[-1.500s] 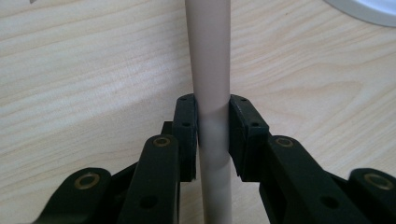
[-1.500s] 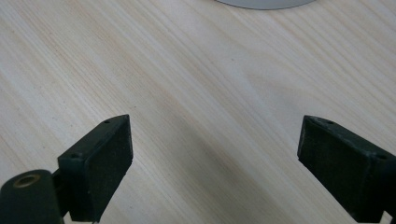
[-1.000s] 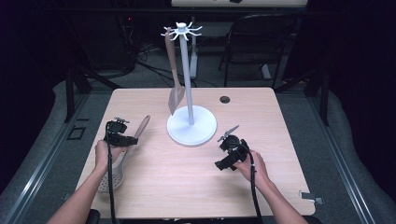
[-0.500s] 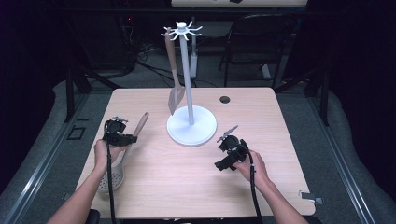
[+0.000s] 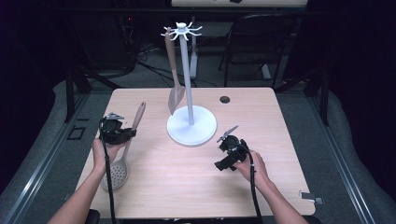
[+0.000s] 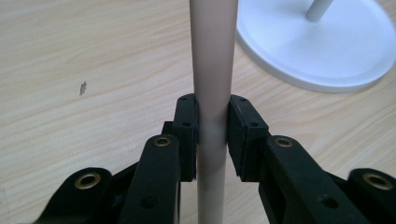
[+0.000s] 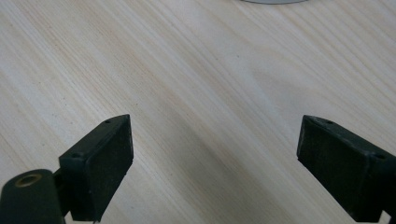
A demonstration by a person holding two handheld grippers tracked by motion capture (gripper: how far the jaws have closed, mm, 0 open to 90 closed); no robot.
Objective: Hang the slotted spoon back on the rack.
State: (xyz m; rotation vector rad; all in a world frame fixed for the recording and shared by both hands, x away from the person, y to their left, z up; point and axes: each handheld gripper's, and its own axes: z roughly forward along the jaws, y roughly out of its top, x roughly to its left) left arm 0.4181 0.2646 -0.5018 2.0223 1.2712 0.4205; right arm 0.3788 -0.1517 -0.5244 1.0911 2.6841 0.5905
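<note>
Skimmer (image 5: 122,156) handle clenched in left tongs (image 6: 212,135), perforated bowl half hidden behind wrist; right tongs (image 7: 212,168) released over bare surface (image 5: 187,177).

The beige slotted spoon (image 5: 125,151) has a long round handle. That handle runs straight up between the jaws, clamped on both sides (bowl end behind them).

We see our left gripper (image 6: 212,135) clamped on a beige handle (image 6: 212,70) running straight up between its black jaws, above the wooden table (image 6: 93,70), with a white round base (image 6: 322,51) upper right.
</note>
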